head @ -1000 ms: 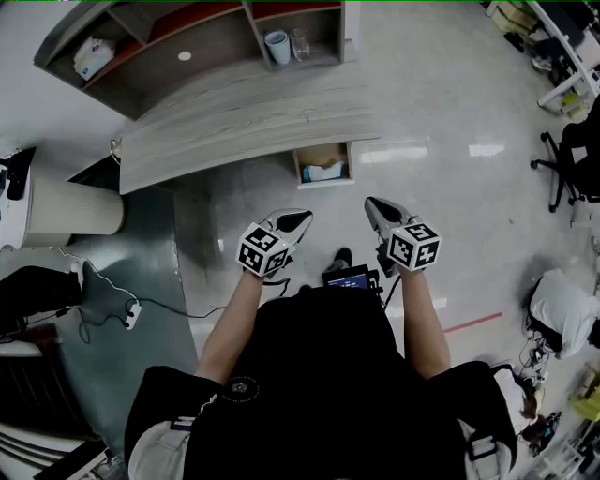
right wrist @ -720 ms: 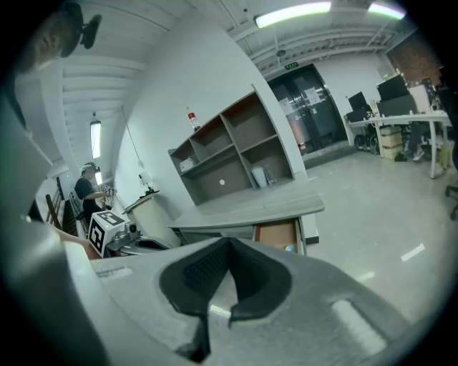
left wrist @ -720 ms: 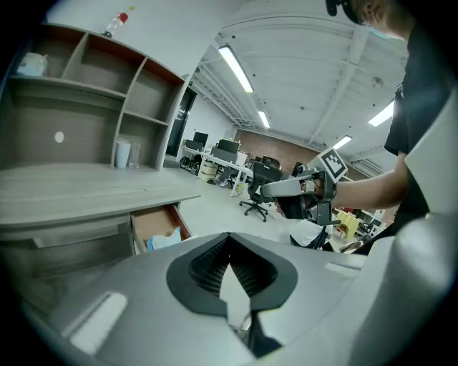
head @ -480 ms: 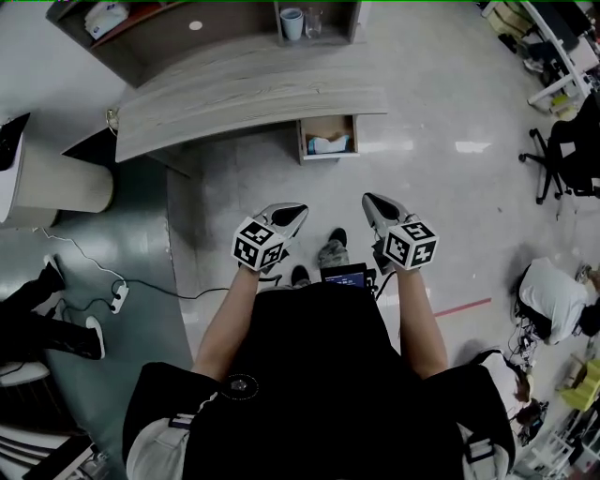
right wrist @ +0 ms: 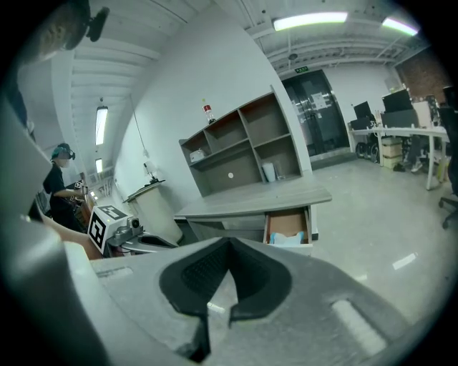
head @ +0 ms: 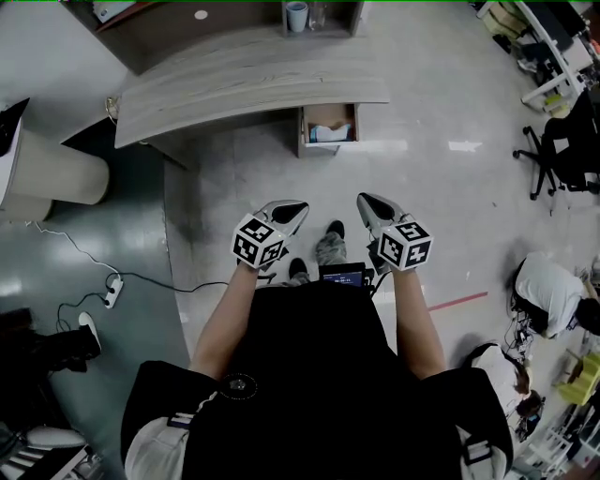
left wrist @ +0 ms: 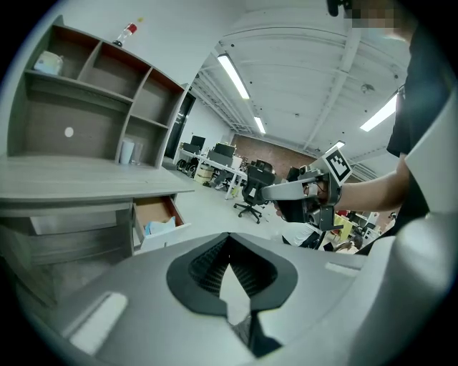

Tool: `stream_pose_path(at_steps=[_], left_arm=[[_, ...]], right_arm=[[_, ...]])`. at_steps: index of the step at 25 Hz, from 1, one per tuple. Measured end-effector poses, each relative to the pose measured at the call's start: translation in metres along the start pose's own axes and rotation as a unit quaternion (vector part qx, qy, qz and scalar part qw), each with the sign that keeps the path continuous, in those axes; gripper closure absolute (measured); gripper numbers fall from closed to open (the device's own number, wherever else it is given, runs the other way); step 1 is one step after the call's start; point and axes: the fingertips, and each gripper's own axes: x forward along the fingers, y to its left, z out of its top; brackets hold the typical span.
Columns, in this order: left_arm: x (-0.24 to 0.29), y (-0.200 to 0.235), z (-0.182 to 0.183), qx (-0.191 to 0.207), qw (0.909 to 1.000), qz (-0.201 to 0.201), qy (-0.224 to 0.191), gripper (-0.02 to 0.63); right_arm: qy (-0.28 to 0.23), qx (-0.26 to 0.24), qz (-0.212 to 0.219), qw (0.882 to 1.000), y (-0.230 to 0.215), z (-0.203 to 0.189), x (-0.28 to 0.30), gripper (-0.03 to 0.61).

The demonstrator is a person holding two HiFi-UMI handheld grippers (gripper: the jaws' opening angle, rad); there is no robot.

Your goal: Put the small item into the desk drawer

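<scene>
While a person in a black top stands on the shiny grey floor, the long curved bench lies well ahead of them. Behind the bench is a brown shelf unit with a cup in it. Under the bench, near its right end, the drawer is pulled out. The left gripper and the right gripper are held side by side, well apart from the bench, and both point toward it. The fingers of each gripper are pressed together at the tips, with nothing between them. The small item, pale blue and white, lies inside the drawer under the bench, toward the drawer's front end.
</scene>
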Motion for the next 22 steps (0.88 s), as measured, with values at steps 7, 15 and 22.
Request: stream_pose_path(at_steps=[7, 15, 22], left_arm=[[-0.006, 0.000, -0.007, 0.010, 0.9999, 0.008, 0.007, 0.612], [-0.008, 0.002, -0.003, 0.017, 0.9996, 0.021, 0.006, 0.620], [-0.006, 0.008, 0.002, 0.015, 0.9995, 0.028, -0.001, 0.623]], right_arm=[[-0.001, -0.008, -0.002, 1.000, 0.014, -0.008, 0.000, 0.577], [-0.005, -0.014, -0.004, 1.000, 0.021, -0.004, -0.001, 0.577], [-0.005, -0.018, -0.005, 1.000, 0.020, -0.003, 0.001, 0.578]])
